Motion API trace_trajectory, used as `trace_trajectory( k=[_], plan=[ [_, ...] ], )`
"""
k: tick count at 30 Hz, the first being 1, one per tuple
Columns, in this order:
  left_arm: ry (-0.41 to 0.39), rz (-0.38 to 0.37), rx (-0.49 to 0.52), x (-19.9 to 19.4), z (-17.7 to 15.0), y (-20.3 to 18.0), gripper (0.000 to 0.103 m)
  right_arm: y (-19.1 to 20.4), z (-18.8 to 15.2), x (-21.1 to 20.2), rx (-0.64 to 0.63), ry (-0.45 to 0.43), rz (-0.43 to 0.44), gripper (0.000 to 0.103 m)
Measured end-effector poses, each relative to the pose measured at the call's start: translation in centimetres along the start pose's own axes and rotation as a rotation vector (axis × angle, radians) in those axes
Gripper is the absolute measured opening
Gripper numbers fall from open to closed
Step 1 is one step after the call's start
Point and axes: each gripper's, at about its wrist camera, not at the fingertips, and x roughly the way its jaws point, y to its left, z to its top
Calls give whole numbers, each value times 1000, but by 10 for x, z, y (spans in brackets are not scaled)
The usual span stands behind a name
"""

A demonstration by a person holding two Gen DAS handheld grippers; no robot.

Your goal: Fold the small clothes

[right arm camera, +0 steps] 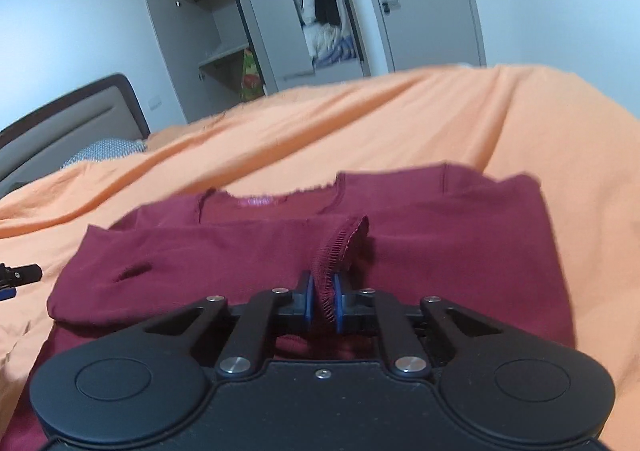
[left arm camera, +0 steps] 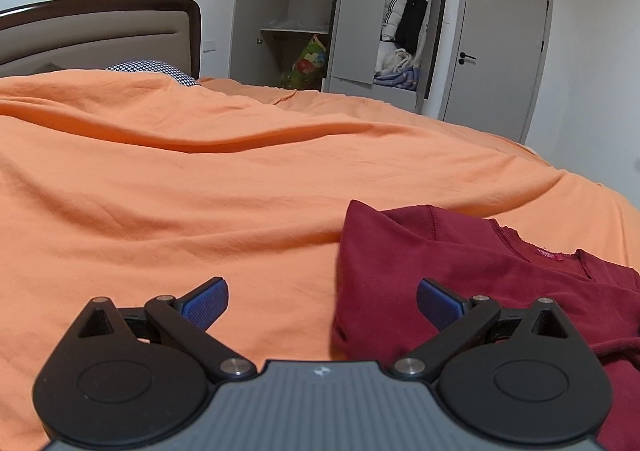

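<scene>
Looking maybe halfway: the maroon shirt (right arm camera: 400, 235) lies partly folded on the orange bed cover (left arm camera: 200, 191) toward its near edge, right gripper (right arm camera: 322, 301) pinching its stitched hem, left gripper (left arm camera: 322, 301) spread wide and empty just beside it; open wardrobe (left arm camera: 340, 11) behind

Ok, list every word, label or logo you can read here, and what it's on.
No text can be read.
Neck label on the maroon shirt: pink, print too small and blurred.
Left tool body: a small pale emblem, no letters.
Colourful bag in the wardrobe: pictures only, no legible words.
</scene>
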Motion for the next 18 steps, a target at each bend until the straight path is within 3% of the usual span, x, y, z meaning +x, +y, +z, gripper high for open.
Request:
trace_trajectory(
  k=[4, 9, 12, 13, 14, 15, 16, 18],
  plan=[
    [9, -2, 16, 8, -2, -7, 102, -5, -1, -13, -17, -33, -58, 10],
    [34, 9, 47, 26, -5, -17, 102, -12, -7, -3, -2, 18, -89, 13],
    [34, 23, 53, 32, -3, -21, 102, -9, -6, -7, -24, 5, -105, 25],
    [26, 17, 47, 33, -1, -22, 102, -7, -5, -8, -36, -7, -110, 41],
    [20, 13, 40, 36, 1, -23, 102, -4, -3, -8, -48, -18, -118, 62],
    [13, 14, 32, 40, 2, -24, 102, -2, -1, -8, -62, -33, -128, 71],
    [8, 21, 28, 44, 4, -26, 102, 1, 0, -7, -78, -49, -137, 78],
    [9, 45, 26, 55, 5, -30, 102, 7, 2, -2, -131, -72, -166, 80]
  ],
)
